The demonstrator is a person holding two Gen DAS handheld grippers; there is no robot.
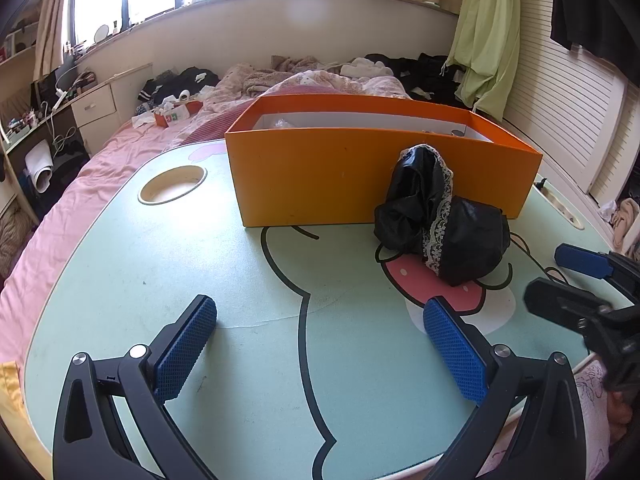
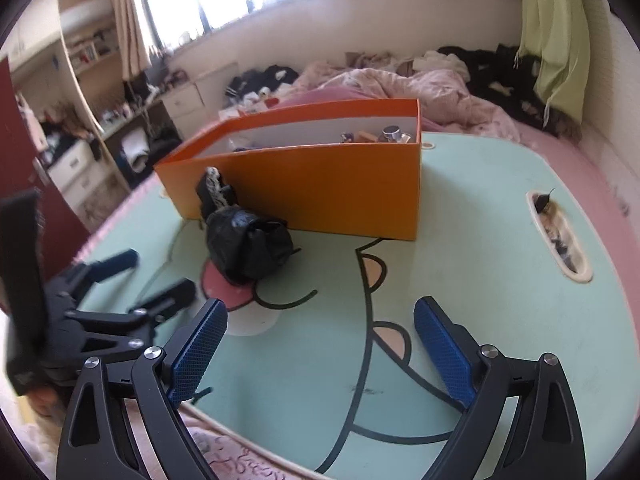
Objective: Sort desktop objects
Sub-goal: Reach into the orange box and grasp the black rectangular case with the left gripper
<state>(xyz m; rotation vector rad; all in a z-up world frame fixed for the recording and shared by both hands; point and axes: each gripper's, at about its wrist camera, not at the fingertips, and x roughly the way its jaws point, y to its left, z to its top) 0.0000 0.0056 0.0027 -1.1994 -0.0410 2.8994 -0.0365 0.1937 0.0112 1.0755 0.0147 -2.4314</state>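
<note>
I hold the left claw (image 1: 320,344) low over the near part of the pale green table with a cartoon print (image 1: 120,280); its blue-padded fingers (image 1: 186,346) stand wide apart with nothing between them. The right claw (image 2: 320,344) is likewise spread and empty, hovering over the near right part of the same table (image 2: 500,240). From the left wrist view I see the right claw (image 1: 572,280) at the right edge, its jaws apart; from the right wrist view the left claw (image 2: 148,276) sits at the left, blurred, fingers apart. A crumpled black cloth bundle with white lace trim (image 1: 438,216) lies on the table, its taller part leaning against the front wall of the open rectangular orange cardboard box with a white interior (image 1: 320,176). In the right wrist view the bundle (image 2: 248,240) rests at the box's (image 2: 320,184) near-left corner, ahead of both claws and nearer the left one. Small items (image 2: 384,134) lie inside the box at its right end; I cannot tell what each is. A round cup-holder cutout (image 1: 172,184) sits in the table left of the box, and an oblong slot (image 2: 560,236) near the right edge. Behind the table is a bed with pink bedding and scattered clothes (image 1: 320,76).
</note>
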